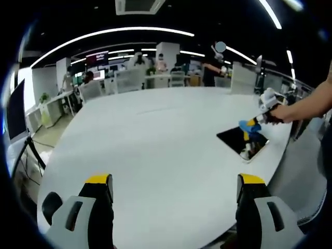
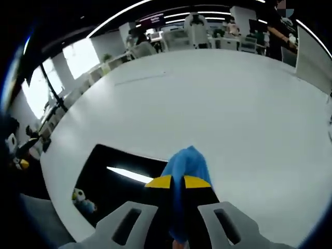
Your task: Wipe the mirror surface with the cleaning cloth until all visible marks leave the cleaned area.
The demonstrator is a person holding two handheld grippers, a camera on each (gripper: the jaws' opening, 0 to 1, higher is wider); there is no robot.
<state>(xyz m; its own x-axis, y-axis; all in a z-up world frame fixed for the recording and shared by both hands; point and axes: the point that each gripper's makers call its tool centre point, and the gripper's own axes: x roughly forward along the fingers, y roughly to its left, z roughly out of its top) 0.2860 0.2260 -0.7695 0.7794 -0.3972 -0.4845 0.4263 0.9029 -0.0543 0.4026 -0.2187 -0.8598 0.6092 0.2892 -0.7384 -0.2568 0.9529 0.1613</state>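
On the white table (image 1: pixel 155 145), near its right edge, I am seeing the mirror (image 1: pixel 243 141) lying flat, a dark slab reflecting a ceiling light. My right gripper (image 2: pixel 178 182) is pinching the blue cloth (image 2: pixel 188 162) between its yellow-tipped jaws, which are pressed together on it, and the cloth is bunching forward over the mirror's far edge; whether it is pressing on the glass or hanging just above it, I cannot tell. In the left gripper view a hand (image 1: pixel 282 112) is holding that gripper tilted down toward the mirror from the far right, forearm reaching in from the table edge. My left gripper (image 1: pixel 175 189) is hovering well apart from the mirror over bare table, jaws spread wide and holding nothing. I am judging the cloth to be soft and limp, so it wants gripping by a gathered fold with a good wad left free to drag. The mirror looks thin, stiff, slick and fragile, and nothing is pinning it, so I am expecting it to slide under a hard push; light, flat strokes seem right. Small coloured specks are showing near the mirror's near corner, reflections or marks, I cannot tell.
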